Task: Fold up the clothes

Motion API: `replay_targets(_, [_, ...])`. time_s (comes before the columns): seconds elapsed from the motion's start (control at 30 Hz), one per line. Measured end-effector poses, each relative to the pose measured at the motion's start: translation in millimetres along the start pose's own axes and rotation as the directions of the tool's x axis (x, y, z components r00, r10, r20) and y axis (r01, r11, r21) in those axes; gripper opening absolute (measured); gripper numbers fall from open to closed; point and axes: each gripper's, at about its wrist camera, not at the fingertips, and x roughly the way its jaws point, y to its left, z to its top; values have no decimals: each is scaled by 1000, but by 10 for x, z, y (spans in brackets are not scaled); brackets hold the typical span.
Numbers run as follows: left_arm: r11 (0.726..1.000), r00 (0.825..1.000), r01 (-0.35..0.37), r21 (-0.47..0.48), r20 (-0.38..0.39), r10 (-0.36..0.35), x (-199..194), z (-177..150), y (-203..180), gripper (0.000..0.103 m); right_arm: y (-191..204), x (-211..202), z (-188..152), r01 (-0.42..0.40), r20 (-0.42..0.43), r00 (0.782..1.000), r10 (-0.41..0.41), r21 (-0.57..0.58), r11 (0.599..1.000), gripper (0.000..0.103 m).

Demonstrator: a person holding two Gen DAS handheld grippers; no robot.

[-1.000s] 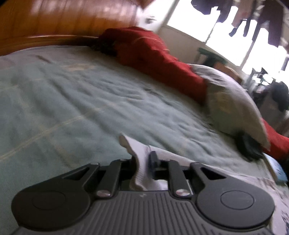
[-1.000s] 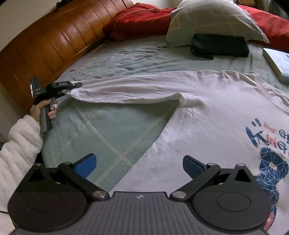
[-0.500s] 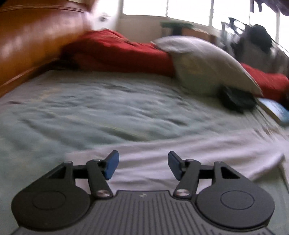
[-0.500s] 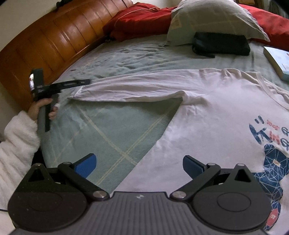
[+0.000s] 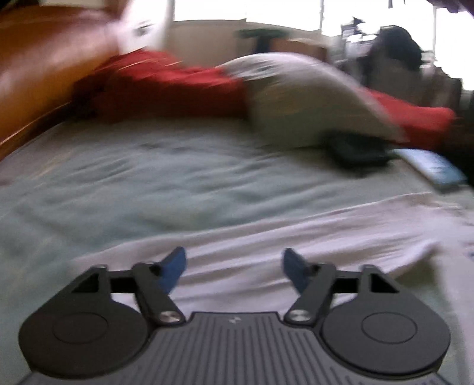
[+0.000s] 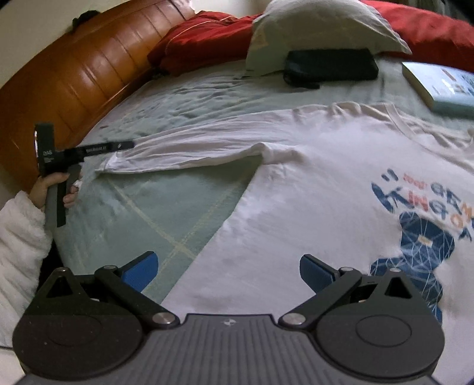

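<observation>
bed: green checked sheet (image 6: 166,219) | headboard: wood (image 6: 74,77) | windows (image 5: 246,9): bright daylight

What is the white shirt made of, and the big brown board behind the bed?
The white T-shirt looks like thin, soft knit cloth, probably cotton: it wrinkles and lies limp on the bed, with a matte surface. The headboard looks like varnished wood: orange-brown planks with grooves between them and shiny highlights. It could be a wood-look coating; the pictures cannot settle that.
</observation>
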Motion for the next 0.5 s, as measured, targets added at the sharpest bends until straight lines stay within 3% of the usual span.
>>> replay_targets(0.17, [994,989,-111,-20,-95,109,494,-153,-666,80,14,-29,-37,-6,29,1000,5,17,1000,103])
replay_targets(0.37, [990,983,-142,-1,-118,141,339,-446,-689,85,-55,-93,-127,-25,37,999,25,19,1000,103])
replay_targets(0.5, [995,980,-104,-1,-171,102,210,-326,-619,85,-177,-138,-163,-32,54,998,29,59,998,103])
